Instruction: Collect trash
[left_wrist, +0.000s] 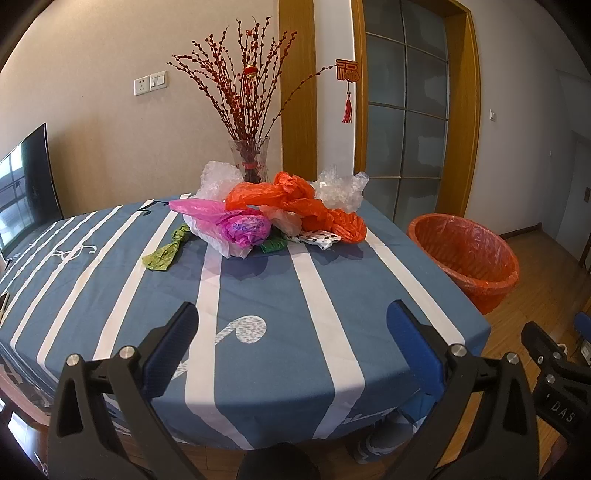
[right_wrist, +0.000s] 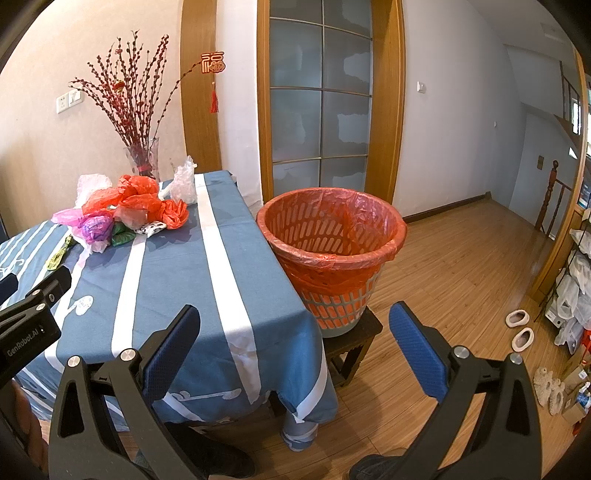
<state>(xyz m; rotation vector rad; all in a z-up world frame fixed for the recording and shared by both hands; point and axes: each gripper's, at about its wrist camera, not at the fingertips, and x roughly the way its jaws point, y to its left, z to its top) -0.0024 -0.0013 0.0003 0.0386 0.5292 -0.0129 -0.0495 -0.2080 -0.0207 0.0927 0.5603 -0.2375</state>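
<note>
Both grippers, left gripper (left_wrist: 291, 325) and right gripper (right_wrist: 293, 325), fingers apart, empty. Worktop (left_wrist: 332, 295) clear before bag pile (left_wrist: 273, 214); lined bin (right_wrist: 332, 236) at its edge.

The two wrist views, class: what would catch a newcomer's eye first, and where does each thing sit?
The heap of crumpled plastic bags, orange, pink and clear, lies at the far end of the blue striped tablecloth, just in front of a glass vase of red branches. Beside the table on the right stands a bin lined with an orange bag, raised on a dark stool. Both the left gripper and right gripper are open and hold nothing.
</note>
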